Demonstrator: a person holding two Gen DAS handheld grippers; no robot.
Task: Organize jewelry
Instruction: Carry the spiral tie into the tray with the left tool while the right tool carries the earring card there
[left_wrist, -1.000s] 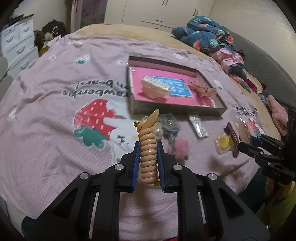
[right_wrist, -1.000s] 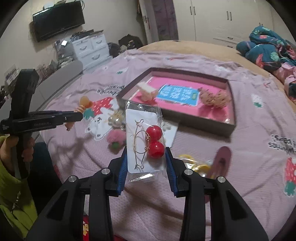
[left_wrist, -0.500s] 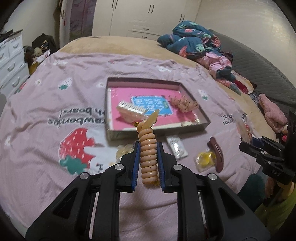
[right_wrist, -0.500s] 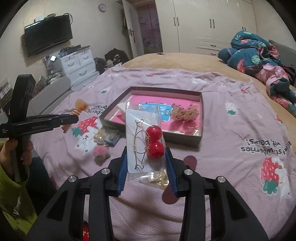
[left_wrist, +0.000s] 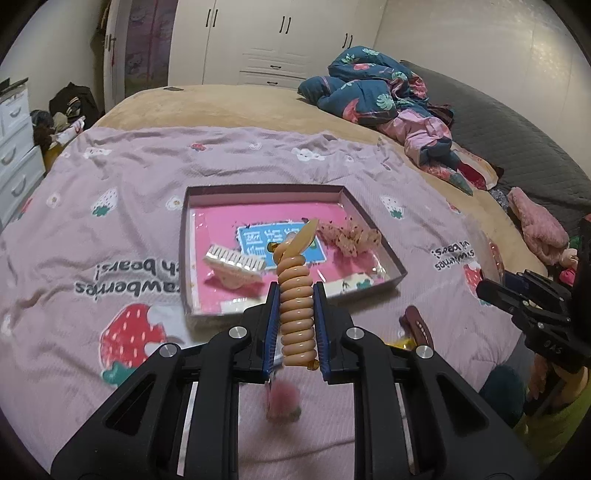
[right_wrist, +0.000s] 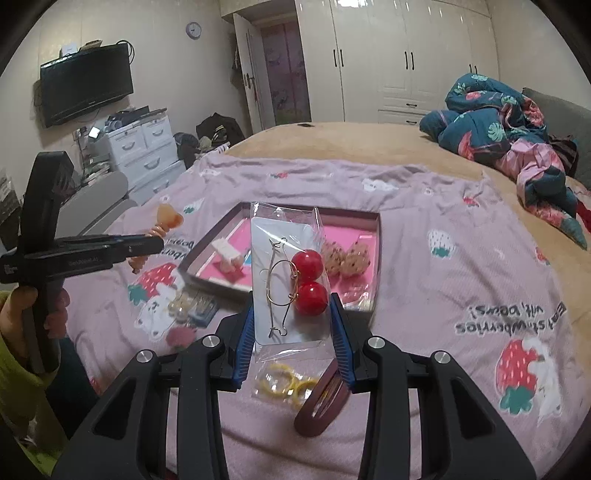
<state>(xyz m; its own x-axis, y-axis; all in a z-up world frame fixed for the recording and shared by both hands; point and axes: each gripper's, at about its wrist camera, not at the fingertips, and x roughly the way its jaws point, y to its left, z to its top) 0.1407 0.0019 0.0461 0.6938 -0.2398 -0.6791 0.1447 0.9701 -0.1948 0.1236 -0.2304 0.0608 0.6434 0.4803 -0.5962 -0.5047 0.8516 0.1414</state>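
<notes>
My left gripper (left_wrist: 295, 325) is shut on a peach spiral hair tie (left_wrist: 295, 306) and holds it above the bed, just in front of the shallow pink-lined box (left_wrist: 186, 258). My right gripper (right_wrist: 293, 328) is shut on a clear packet of red cherry earrings (right_wrist: 291, 280), held up in front of the same box (right_wrist: 376, 258). The box holds a cream hair claw (left_wrist: 234, 266) and a dotted pink scrunchie (left_wrist: 351, 238). The left gripper also shows in the right wrist view (right_wrist: 147, 245), and the right gripper shows at the right in the left wrist view (left_wrist: 491, 291).
On the pink strawberry blanket (right_wrist: 461, 280) lie a yellow ring packet (right_wrist: 284, 382), a maroon hair clip (right_wrist: 325, 402), a pink pom-pom (left_wrist: 282, 398) and small packets (right_wrist: 195, 308). Crumpled clothes (left_wrist: 388, 92) lie at the far right. White drawers (right_wrist: 147, 147) stand beside the bed.
Both grippers have pulled back and risen with their items still held. The box now sits more centred and farther ahead in both views.
</notes>
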